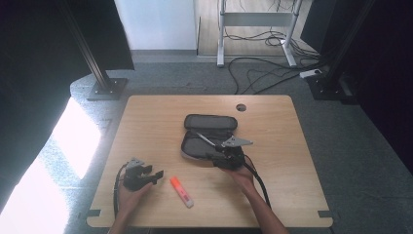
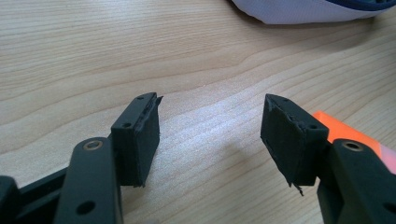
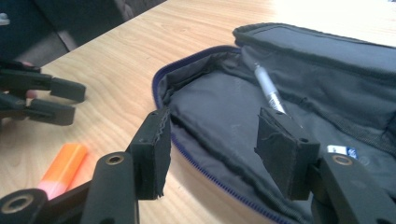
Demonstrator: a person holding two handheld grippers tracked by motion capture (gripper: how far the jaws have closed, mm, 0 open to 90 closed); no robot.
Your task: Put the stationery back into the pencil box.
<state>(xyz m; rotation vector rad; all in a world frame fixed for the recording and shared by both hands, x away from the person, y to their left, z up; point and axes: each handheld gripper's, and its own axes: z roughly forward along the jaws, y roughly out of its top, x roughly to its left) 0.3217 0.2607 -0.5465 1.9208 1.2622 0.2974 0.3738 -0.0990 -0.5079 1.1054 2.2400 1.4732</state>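
High view: the left gripper (image 1: 157, 176) is seen nearest, jaws parted with nothing between them, and the orange highlighter (image 1: 181, 191) is laid on the table (image 1: 146, 117) just beside it. Farther in, the right gripper (image 1: 214, 157) is held at the near rim of the open pencil case (image 1: 209, 134), jaws apart and gripping nothing. Inside the case, a pen (image 3: 268, 92) is seen lying.

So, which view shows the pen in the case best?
The right gripper view: the pen lies close and sharp inside the open case. The high view shows it small and thin. In the left gripper view I cannot make it out.
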